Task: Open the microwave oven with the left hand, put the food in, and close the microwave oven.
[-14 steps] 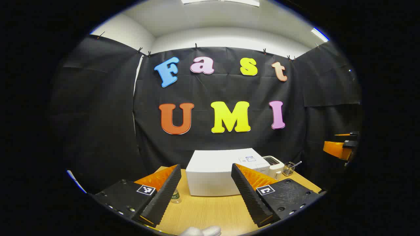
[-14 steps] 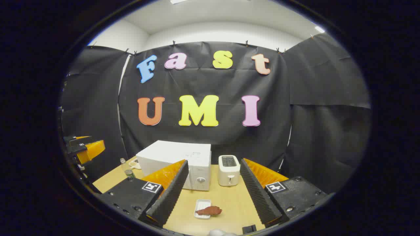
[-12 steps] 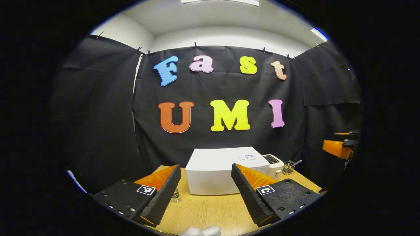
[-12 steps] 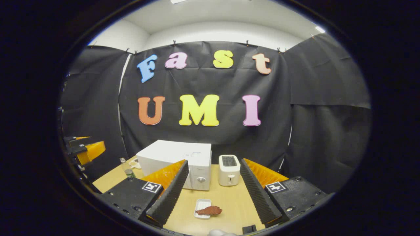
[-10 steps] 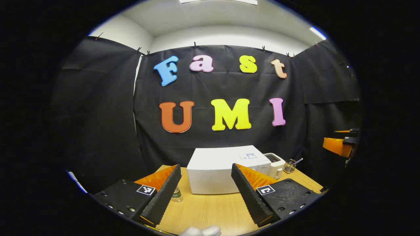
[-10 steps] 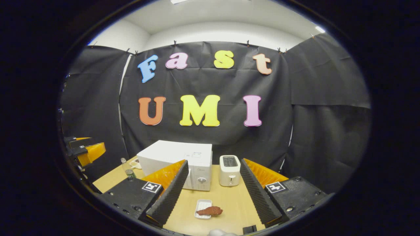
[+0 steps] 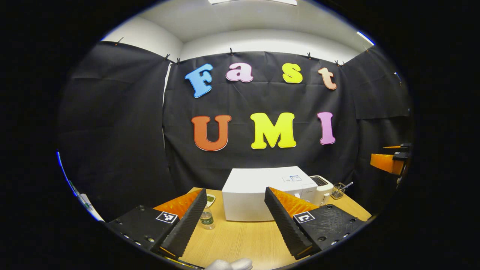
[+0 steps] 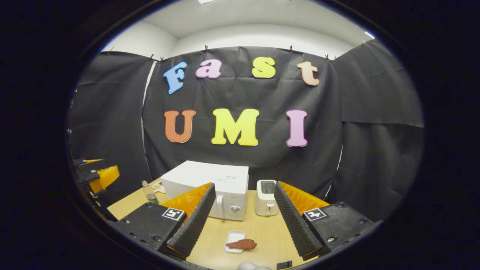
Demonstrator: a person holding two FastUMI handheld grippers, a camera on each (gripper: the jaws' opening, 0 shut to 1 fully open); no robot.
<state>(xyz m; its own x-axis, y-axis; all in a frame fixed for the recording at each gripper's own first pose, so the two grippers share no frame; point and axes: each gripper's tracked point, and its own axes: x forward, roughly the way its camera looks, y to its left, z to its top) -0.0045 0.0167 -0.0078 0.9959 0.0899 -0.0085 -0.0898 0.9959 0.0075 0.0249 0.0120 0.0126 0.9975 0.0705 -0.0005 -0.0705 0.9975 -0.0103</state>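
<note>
Right gripper view: wooden table (image 8: 262, 232), black-draped booth, both tongs (image 8: 240, 221) parted, empty.

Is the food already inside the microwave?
No: in the right gripper view the reddish-brown food lies on a small white tray on the table, in front of the closed microwave.

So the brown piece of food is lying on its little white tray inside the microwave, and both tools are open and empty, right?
Not inside. The right gripper view shows the food on its tray on the table, in front of the microwave. Both tools, left tool and right tool, are open and empty.
</note>
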